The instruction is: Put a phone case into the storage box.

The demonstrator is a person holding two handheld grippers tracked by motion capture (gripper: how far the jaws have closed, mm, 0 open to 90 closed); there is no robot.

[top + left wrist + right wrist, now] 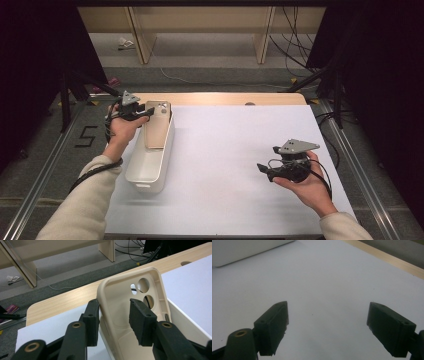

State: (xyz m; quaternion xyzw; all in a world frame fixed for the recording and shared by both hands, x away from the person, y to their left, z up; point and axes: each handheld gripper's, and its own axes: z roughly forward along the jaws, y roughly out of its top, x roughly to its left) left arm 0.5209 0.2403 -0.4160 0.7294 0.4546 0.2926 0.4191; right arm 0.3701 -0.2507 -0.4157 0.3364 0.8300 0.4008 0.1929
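Two forearms in pale sleeves come in at the near edge of the white table (235, 150), one hand-held gripper in each hand. Left of the table's middle stands one white oblong bin (149, 162), and one beige phone case (157, 125) leans inside it at its far end, camera cut-outs uppermost. At that end the left gripper (113, 312) straddles the case's side wall, one jaw outside and one in the hollow; its jaws stand a little apart, with a gap to the inner pad. Well right of the bin, the right gripper (261, 169) hangs over bare table with its jaws spread wide and nothing between them. Beyond the table's wooden far edge, cables lie on the grey floor.
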